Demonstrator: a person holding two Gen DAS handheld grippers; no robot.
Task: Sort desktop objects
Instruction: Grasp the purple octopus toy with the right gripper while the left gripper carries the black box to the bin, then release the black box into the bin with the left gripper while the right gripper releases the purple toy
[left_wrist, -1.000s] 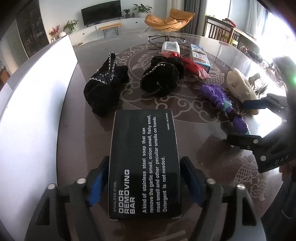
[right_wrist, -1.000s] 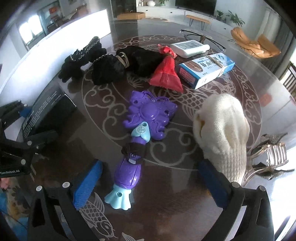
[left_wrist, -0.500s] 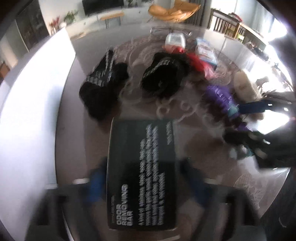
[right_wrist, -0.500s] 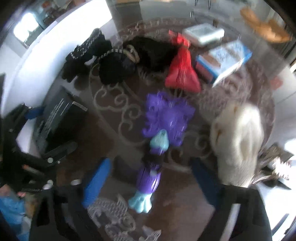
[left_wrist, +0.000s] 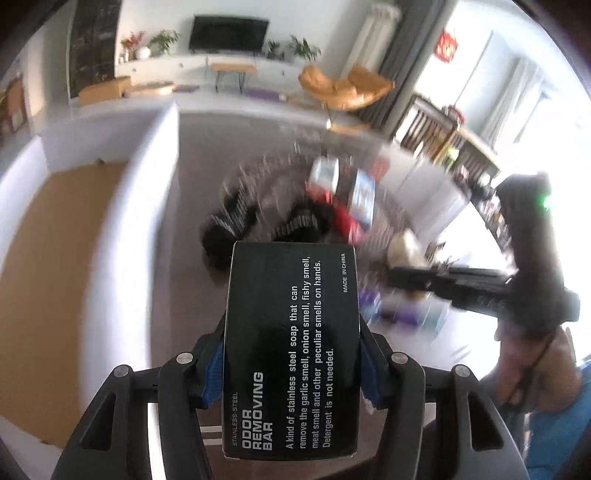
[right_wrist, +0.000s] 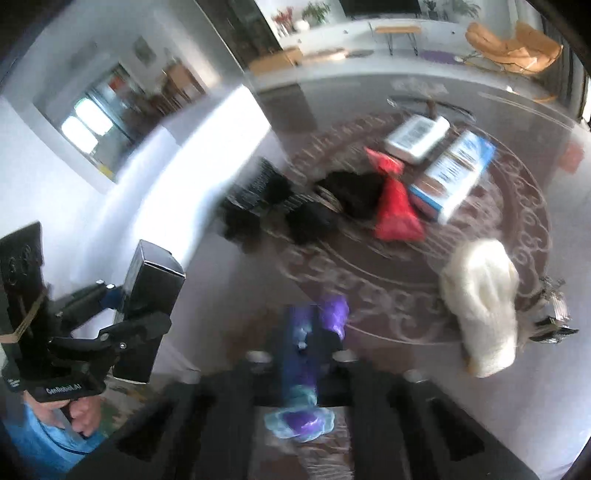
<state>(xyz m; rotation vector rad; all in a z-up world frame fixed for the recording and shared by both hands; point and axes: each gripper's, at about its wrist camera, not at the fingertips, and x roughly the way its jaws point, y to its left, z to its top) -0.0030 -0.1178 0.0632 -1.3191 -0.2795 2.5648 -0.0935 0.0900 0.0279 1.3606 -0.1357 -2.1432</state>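
Black box (left_wrist: 291, 347) — pinched by left gripper (left_wrist: 291, 363), above table (right_wrist: 424, 273). Purple toy (right_wrist: 301, 354) — clamped by right gripper (right_wrist: 301, 356), beside white glove (right_wrist: 480, 302).

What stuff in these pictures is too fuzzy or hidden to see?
- Purple toy: right wrist view, blurred; the right gripper covers its middle.
- Black gloves: left wrist view, smeared; black box hides part.
- Blue-white box: print unreadable in both views.
- Table: pattern blurred.
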